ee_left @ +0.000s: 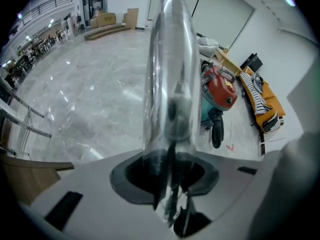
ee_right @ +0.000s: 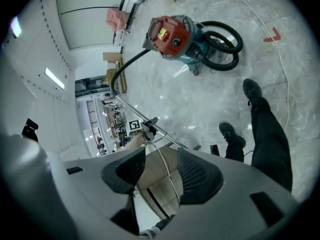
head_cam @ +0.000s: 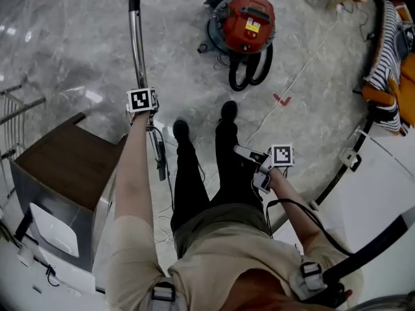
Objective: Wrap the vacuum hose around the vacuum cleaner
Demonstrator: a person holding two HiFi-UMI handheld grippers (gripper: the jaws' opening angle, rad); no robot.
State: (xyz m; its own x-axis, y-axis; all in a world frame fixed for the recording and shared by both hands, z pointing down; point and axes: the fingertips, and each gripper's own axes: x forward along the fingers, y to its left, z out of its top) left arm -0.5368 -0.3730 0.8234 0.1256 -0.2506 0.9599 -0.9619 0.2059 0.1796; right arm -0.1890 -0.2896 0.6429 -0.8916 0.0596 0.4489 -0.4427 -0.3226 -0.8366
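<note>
The red vacuum cleaner stands on the marble floor ahead of me, with black hose looped at its near side. More black hose runs from the cleaner to the chrome wand tube. My left gripper is shut on that tube, which fills the middle of the left gripper view between the pads. My right gripper hovers by my right leg, and its jaws stand open with nothing between them.
A wood-topped metal cabinet stands at my left. A thin white cable and a red floor mark lie right of the cleaner. Striped and orange cloth lies at the far right, beside a black curved rail. My shoes point toward the cleaner.
</note>
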